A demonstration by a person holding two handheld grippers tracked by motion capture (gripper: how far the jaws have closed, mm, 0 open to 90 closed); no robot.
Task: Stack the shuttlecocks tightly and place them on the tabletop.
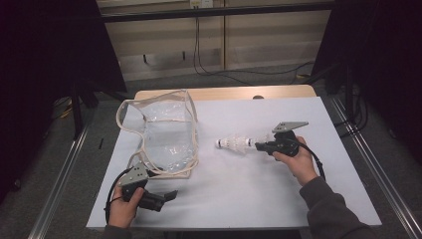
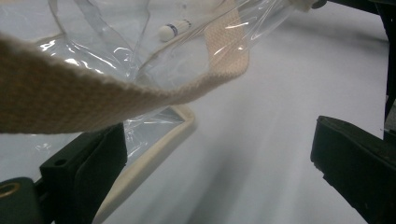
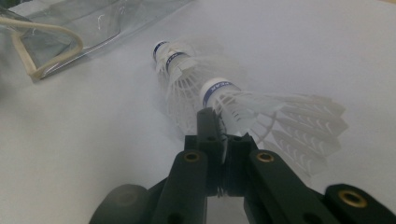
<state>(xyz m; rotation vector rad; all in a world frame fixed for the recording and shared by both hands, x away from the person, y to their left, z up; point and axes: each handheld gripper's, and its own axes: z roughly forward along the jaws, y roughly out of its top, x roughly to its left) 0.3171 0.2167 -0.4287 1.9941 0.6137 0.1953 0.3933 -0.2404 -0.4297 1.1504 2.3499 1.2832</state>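
Basically mid-transfer: shuttlecocks going into the clear bag, judging by the layout.

High view: right gripper [image 1: 260,146] sits right of centre on the table [image 1: 259,199], its fingers closed on the feather end of a nested stack of shuttlecocks [image 1: 235,144], cork ends pointing left toward the clear bag [image 1: 166,139]. Left gripper [image 1: 171,194] is at the near-left corner, just by the bag's near edge; opening hard to read from here.

Left gripper view: fingers stand wide, nothing pinched. The bag's webbing strap [image 2: 93,95] hangs across just above the left finger [image 2: 100,161], apparently not gripped. One cork tip [image 2: 173,30] shows through the plastic, far side.

Right gripper view: fingers nearly shut on the feather skirt of the nearest shuttlecock [image 3: 243,109]; the strap loop [image 3: 44,46] lies far-left, well apart.

Next, probably: left pinches strap or rim to hold the mouth open, right feeds the stack in cork-first.
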